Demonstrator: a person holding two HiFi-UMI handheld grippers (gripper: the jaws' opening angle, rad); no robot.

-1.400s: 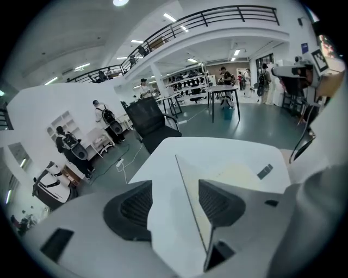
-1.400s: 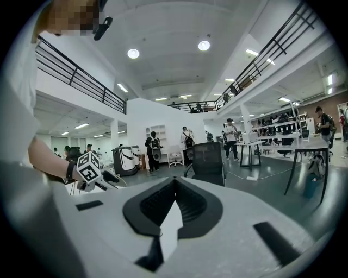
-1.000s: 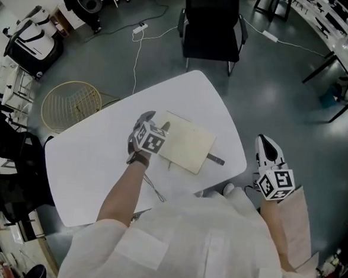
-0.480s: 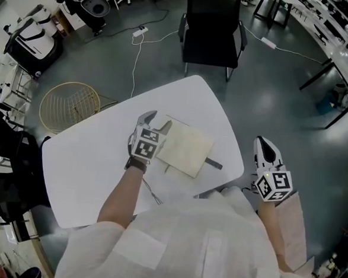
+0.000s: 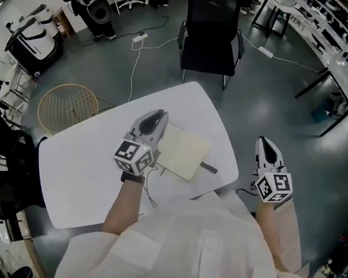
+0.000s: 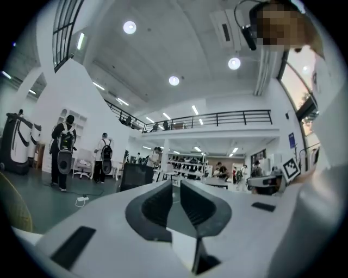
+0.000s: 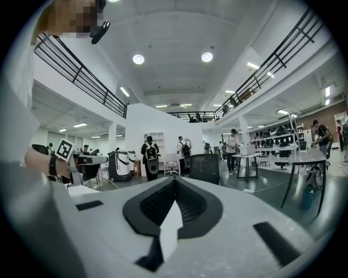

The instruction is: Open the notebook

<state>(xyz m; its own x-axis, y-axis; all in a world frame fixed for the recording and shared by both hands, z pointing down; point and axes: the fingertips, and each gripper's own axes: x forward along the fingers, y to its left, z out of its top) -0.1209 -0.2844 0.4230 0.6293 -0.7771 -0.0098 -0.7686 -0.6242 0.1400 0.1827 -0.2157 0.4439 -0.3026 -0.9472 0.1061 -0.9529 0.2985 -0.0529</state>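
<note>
A cream notebook (image 5: 185, 153) lies flat and closed on the white table (image 5: 89, 159). A dark pen (image 5: 209, 167) sticks out at its right edge. My left gripper (image 5: 156, 114) hangs raised above the notebook's left edge and points level. Its jaws are closing and stand nearly together, with nothing between them in the left gripper view (image 6: 175, 187). My right gripper (image 5: 267, 147) is beyond the table's right edge, over the floor, shut and empty (image 7: 174, 182). The notebook shows in neither gripper view.
A black chair (image 5: 211, 28) stands past the table's far edge. A round wire basket (image 5: 66, 105) sits on the floor at the left. A thin cable (image 5: 149, 190) lies on the table near me. Desks (image 5: 338, 40) run along the upper right.
My left gripper has lifted off the notebook's left edge, and its wide-open jaws have come nearly together. The notebook stays flat. The right gripper rose slightly.
</note>
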